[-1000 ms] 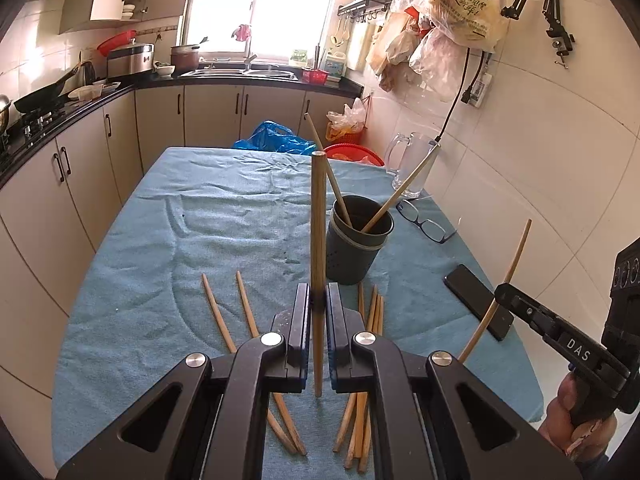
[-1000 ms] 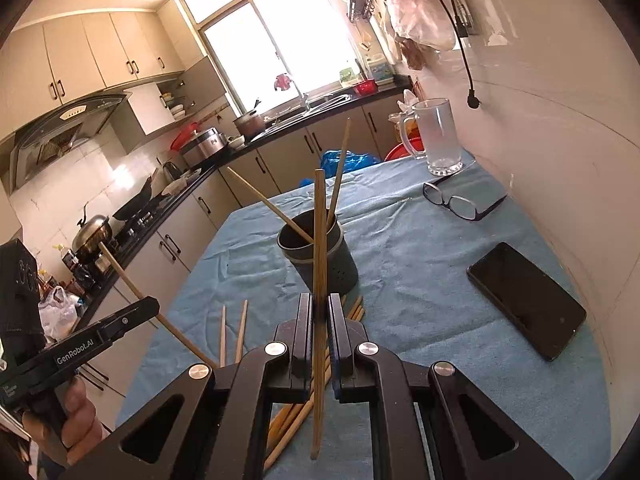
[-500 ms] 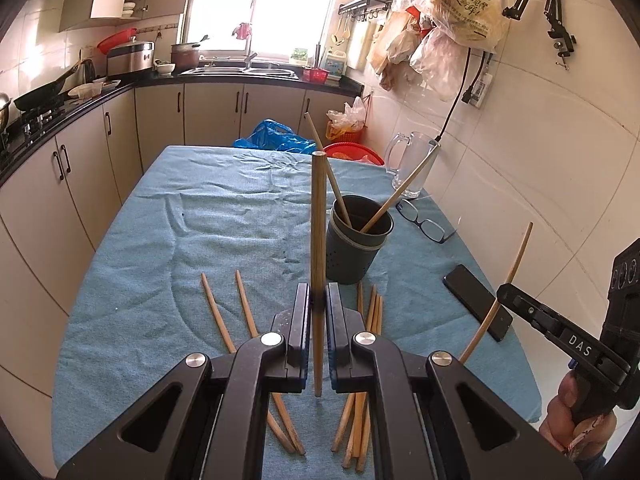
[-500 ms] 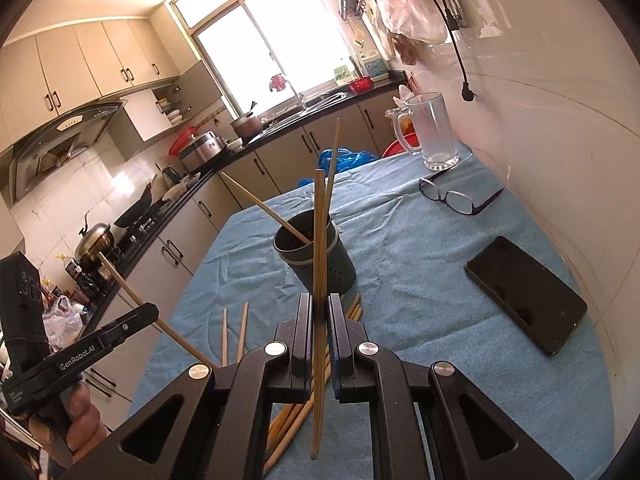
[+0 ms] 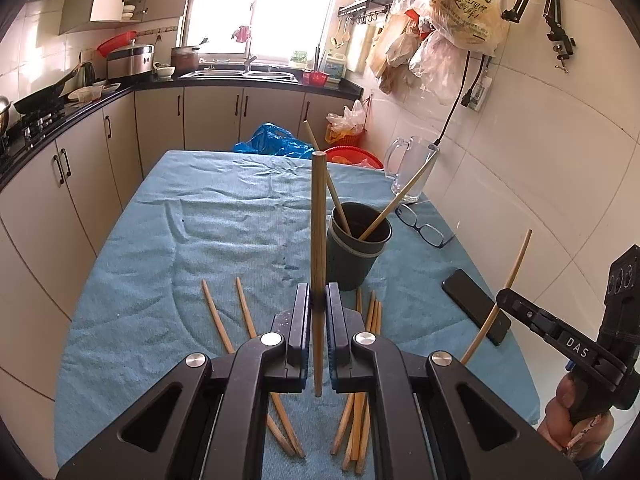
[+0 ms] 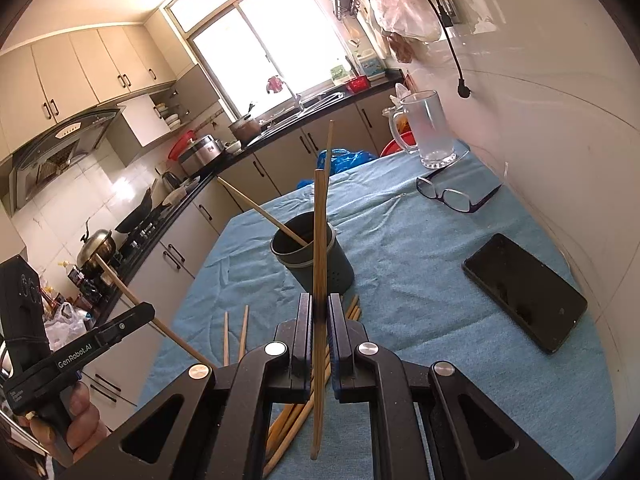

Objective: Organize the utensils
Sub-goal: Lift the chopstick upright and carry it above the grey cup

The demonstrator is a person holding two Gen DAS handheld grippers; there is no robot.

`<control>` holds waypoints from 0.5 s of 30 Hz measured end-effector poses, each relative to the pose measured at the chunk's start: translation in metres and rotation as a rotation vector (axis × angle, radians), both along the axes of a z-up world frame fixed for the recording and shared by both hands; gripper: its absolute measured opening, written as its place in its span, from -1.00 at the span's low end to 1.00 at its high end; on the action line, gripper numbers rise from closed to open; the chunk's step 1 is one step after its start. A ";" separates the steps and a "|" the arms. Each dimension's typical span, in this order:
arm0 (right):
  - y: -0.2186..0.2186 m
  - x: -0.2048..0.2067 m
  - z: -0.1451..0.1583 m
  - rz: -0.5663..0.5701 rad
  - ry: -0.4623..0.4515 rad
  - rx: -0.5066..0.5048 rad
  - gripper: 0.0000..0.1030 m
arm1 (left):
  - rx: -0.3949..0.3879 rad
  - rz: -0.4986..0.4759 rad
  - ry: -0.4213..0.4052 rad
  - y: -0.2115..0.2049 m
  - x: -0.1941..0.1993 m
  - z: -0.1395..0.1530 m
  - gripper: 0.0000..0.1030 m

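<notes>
A dark cup holder (image 5: 357, 252) stands mid-table with two wooden chopsticks leaning in it; it also shows in the right wrist view (image 6: 314, 254). My left gripper (image 5: 318, 300) is shut on an upright chopstick (image 5: 318, 220), held above the table short of the holder. My right gripper (image 6: 319, 304) is shut on another upright chopstick (image 6: 319, 240), also short of the holder; it shows at the right of the left wrist view (image 5: 506, 296). Several loose chopsticks (image 5: 366, 360) lie on the blue cloth (image 5: 224, 224) below both grippers, with two more to the left (image 5: 224, 320).
A black phone (image 6: 524, 290), glasses (image 6: 454, 198) and a glass mug (image 6: 428, 132) lie on the table's right side by the tiled wall. Cabinets and a counter run along the left and far side.
The right gripper has drifted slightly closer to the holder with its chopstick. The left gripper has barely moved.
</notes>
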State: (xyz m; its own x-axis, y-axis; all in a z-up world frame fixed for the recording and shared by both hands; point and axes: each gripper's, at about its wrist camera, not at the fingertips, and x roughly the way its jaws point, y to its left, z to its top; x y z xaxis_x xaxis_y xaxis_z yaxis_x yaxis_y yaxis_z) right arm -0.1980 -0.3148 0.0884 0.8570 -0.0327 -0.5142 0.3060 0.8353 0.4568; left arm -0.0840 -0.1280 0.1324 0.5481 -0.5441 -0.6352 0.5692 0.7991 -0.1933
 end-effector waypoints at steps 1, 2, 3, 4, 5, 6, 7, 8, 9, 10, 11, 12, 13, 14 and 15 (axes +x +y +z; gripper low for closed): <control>0.000 0.000 0.000 -0.003 -0.001 0.001 -0.86 | 0.000 0.000 -0.005 0.000 -0.001 0.002 -0.87; -0.001 -0.001 0.000 -0.005 -0.002 0.003 -0.86 | 0.000 0.000 -0.008 0.000 -0.001 0.004 -0.87; -0.002 -0.001 0.001 -0.008 -0.004 0.006 -0.86 | 0.000 0.000 -0.012 0.000 0.000 0.006 -0.87; -0.003 -0.001 0.001 -0.010 -0.005 0.007 -0.86 | 0.000 0.000 -0.013 -0.001 0.001 0.008 -0.87; -0.003 -0.002 0.002 -0.014 -0.006 0.008 -0.86 | 0.002 -0.002 -0.015 -0.002 0.002 0.009 -0.87; -0.003 -0.002 0.002 -0.015 -0.007 0.008 -0.86 | 0.003 -0.002 -0.015 -0.003 0.002 0.011 -0.87; -0.004 -0.002 0.003 -0.016 -0.008 0.009 -0.86 | 0.004 -0.004 -0.016 -0.004 0.003 0.012 -0.87; -0.004 -0.002 0.004 -0.016 -0.009 0.011 -0.86 | 0.003 -0.007 -0.016 -0.005 0.003 0.013 -0.87; -0.005 -0.002 0.005 -0.017 -0.010 0.011 -0.86 | 0.002 -0.010 -0.015 -0.005 0.004 0.014 -0.87; -0.005 -0.001 0.006 -0.018 -0.011 0.009 -0.86 | 0.002 -0.014 -0.014 -0.007 0.005 0.017 -0.87; -0.006 0.000 0.008 -0.018 -0.013 0.008 -0.86 | 0.002 -0.016 -0.016 -0.008 0.006 0.019 -0.87; -0.007 0.000 0.010 -0.018 -0.016 0.006 -0.86 | 0.002 -0.019 -0.018 -0.009 0.007 0.022 -0.87; -0.007 0.001 0.012 -0.018 -0.020 0.005 -0.86 | 0.002 -0.022 -0.019 -0.011 0.008 0.024 -0.87; -0.009 0.003 0.014 -0.019 -0.022 0.004 -0.86 | 0.001 -0.024 -0.020 -0.012 0.010 0.027 -0.87; -0.010 0.004 0.017 -0.020 -0.026 0.003 -0.86 | 0.001 -0.024 -0.024 -0.014 0.012 0.030 -0.87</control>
